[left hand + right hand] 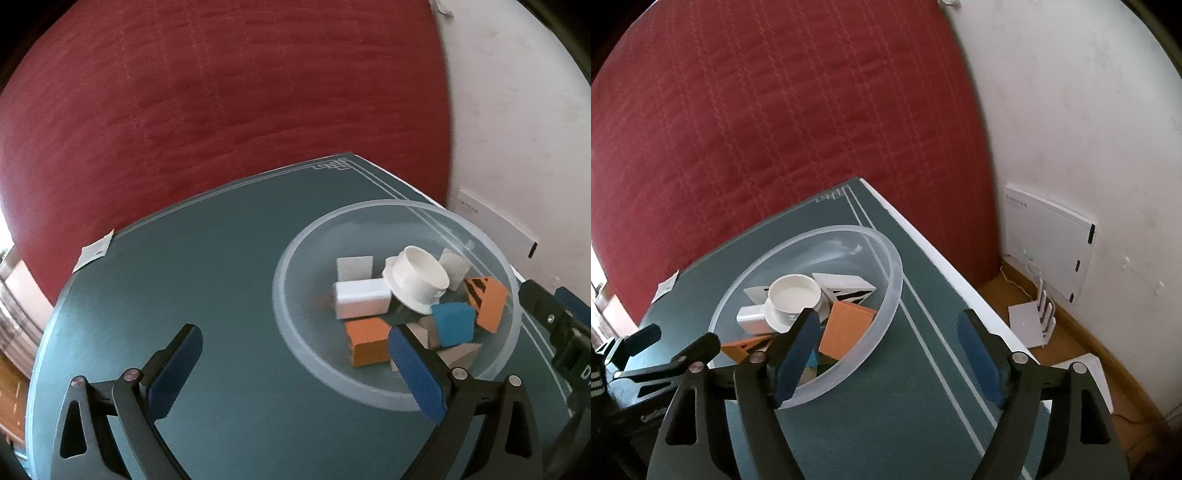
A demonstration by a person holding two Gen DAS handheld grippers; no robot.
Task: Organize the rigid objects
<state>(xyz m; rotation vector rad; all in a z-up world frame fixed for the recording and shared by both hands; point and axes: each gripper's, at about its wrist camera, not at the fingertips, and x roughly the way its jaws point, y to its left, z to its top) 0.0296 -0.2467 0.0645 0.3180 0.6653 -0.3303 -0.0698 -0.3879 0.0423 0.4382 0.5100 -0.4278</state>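
Observation:
A clear plastic bowl stands on the teal table mat. It holds several pieces: a white round cap, a white box, an orange block, a blue block and an orange block with black stripes. My left gripper is open and holds nothing, its right finger in front of the bowl's near rim. My right gripper is open too. Its left finger hangs over the bowl's inside and its right finger over the mat, with neither pad pressing on the rim.
A red quilted surface rises behind the table. The table's white edge drops to a wooden floor with a white router and a white wall panel. A paper label lies at the mat's far left.

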